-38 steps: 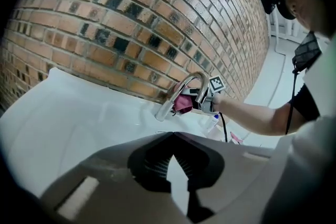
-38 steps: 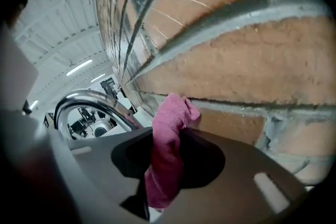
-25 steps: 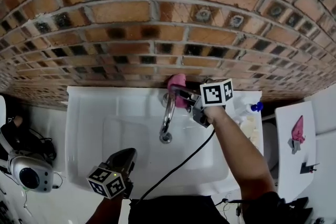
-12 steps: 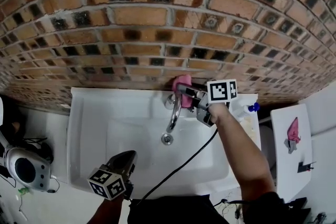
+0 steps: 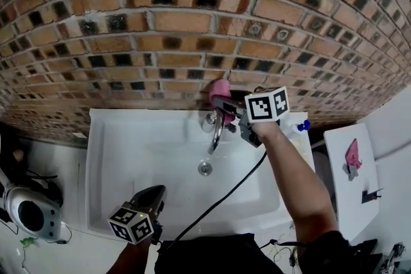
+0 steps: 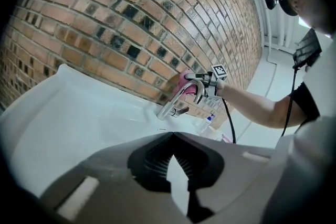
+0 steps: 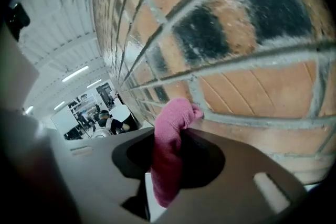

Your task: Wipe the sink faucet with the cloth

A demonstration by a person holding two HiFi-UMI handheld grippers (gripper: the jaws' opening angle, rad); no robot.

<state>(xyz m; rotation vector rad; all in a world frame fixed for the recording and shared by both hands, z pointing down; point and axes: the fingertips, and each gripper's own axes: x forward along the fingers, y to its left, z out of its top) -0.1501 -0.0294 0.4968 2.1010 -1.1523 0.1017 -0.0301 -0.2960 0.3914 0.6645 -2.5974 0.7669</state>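
A chrome curved faucet rises at the back of a white sink. My right gripper is shut on a pink cloth, holding it just above the top of the faucet's arch, close to the brick wall. In the right gripper view the cloth sticks out between the jaws toward the bricks. My left gripper hovers over the sink's front edge, its jaws together with nothing between them.
A brick wall stands right behind the sink. The drain lies under the spout. A small bottle with a blue cap stands at the sink's right rim. A white surface with a pink item is at the right.
The right gripper with the pink cloth has shifted slightly up and back along the faucet top toward the wall. The left gripper has stayed put.
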